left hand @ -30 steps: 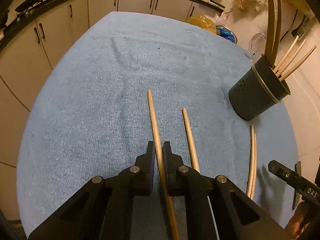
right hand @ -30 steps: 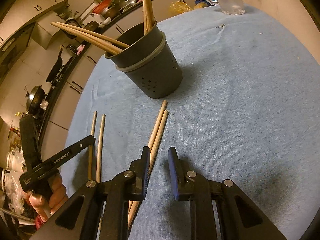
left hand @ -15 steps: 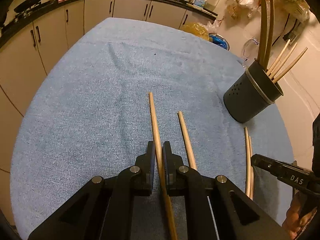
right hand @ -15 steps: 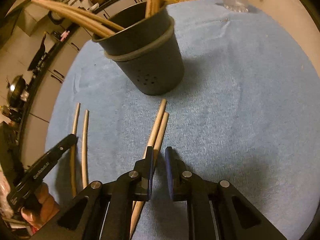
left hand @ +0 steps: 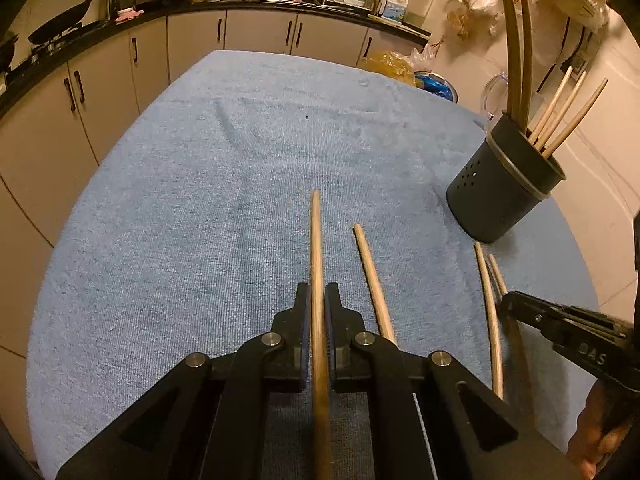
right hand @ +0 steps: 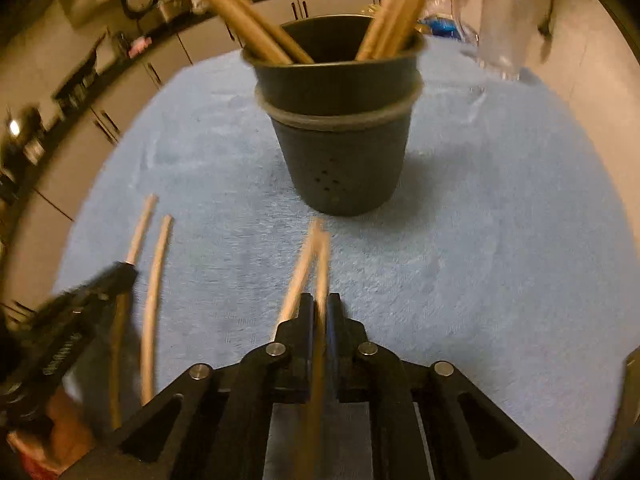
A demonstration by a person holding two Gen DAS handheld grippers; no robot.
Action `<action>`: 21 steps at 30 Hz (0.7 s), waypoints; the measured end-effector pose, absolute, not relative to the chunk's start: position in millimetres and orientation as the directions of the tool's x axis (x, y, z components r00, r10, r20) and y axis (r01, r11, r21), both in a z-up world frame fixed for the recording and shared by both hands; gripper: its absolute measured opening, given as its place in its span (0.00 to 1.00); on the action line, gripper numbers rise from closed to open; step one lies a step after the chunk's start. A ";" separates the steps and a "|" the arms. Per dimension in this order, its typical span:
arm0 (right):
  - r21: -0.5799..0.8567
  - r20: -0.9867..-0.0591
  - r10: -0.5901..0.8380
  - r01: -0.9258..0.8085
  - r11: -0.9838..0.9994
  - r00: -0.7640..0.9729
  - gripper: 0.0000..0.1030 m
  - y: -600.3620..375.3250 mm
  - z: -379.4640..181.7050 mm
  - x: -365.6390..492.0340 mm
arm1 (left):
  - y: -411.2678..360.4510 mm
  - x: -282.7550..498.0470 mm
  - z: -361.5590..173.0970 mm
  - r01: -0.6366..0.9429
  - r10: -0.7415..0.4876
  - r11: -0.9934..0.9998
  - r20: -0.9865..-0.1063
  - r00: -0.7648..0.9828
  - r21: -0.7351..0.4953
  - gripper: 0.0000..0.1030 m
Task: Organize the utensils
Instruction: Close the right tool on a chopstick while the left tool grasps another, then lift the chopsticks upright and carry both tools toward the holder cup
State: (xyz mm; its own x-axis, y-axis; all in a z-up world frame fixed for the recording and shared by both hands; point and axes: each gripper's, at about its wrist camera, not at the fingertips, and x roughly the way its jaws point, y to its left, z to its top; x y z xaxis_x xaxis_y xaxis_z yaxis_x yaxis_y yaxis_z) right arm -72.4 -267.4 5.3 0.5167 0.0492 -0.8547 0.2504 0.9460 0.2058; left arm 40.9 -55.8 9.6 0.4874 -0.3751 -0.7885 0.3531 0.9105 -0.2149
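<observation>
My left gripper is shut on a wooden chopstick that points forward over the blue towel. A second chopstick lies just right of it. My right gripper is shut on a chopstick, with another chopstick beside it on the left. The dark utensil holder stands just ahead with several chopsticks and utensils in it; it also shows in the left wrist view. The right gripper shows at the right edge of the left wrist view.
Two chopsticks lie near the holder. Kitchen cabinets and a counter with pots ring the table's far side. A clear jug stands behind the holder. The left gripper's finger is at the left of the right wrist view.
My right gripper has closed on a chopstick and swung to face the holder. My left gripper stays shut on its chopstick and has tilted up slightly.
</observation>
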 end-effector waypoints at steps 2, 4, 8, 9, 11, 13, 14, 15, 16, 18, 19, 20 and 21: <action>0.226 -0.835 0.056 0.247 0.943 0.548 0.06 -268.2 11.4 -81.1 | -52.7 36.7 13.8 0.353 -0.384 0.909 -0.775 0.502 -0.222 0.06; 0.254 -0.810 0.074 0.234 0.938 0.582 0.06 -271.0 19.6 -89.2 | -51.7 33.9 17.9 0.357 -0.397 0.905 -0.765 0.507 -0.234 0.06; 0.274 -0.767 0.078 0.216 0.937 0.637 0.06 -273.5 36.6 -101.5 | -52.7 24.8 26.4 0.351 -0.376 0.914 -0.757 0.534 -0.206 0.06; 0.278 -0.754 0.078 0.210 0.937 0.652 0.06 -274.2 41.6 -105.3 | -53.2 22.0 29.2 0.349 -0.372 0.915 -0.755 0.540 -0.201 0.06; 0.286 -0.729 0.076 0.202 0.937 0.680 0.06 -272.6 50.8 -114.0 | -53.1 16.9 34.2 0.346 -0.368 0.917 -0.750 0.549 -0.197 0.06; 0.291 -0.704 0.072 0.194 0.937 0.707 0.06 -272.3 59.4 -123.3 | -52.6 10.6 39.1 0.343 -0.365 0.919 -0.748 0.554 -0.195 0.06; 0.294 -0.691 0.073 0.188 0.937 0.719 0.06 -271.5 64.8 -124.3 | -54.6 8.9 41.8 0.342 -0.362 0.920 -0.746 0.558 -0.191 0.06; 0.298 -0.679 0.076 0.180 0.937 0.730 0.06 -271.7 69.0 -126.1 | -55.1 5.2 46.1 0.343 -0.358 0.921 -0.742 0.567 -0.183 0.06; 0.300 -0.666 0.075 0.174 0.938 0.742 0.06 -271.2 73.5 -129.9 | -56.2 5.1 49.7 0.343 -0.356 0.922 -0.739 0.572 -0.178 0.06; 0.295 -0.645 0.070 0.163 0.941 0.761 0.06 -270.4 80.8 -138.0 | -56.3 -0.5 57.6 0.344 -0.355 0.923 -0.729 0.585 -0.173 0.06; 0.294 -0.637 0.070 0.158 0.943 0.768 0.06 -270.7 83.1 -141.3 | -56.1 -2.5 61.0 0.343 -0.354 0.923 -0.725 0.591 -0.172 0.06; 0.293 -0.628 0.071 0.151 0.944 0.775 0.06 -269.7 86.2 -144.0 | -56.2 -5.4 64.8 0.343 -0.353 0.924 -0.721 0.597 -0.169 0.06; 0.293 -0.620 0.072 0.145 0.945 0.782 0.06 -268.9 89.0 -146.8 | -56.4 -7.9 68.6 0.342 -0.353 0.925 -0.716 0.603 -0.168 0.06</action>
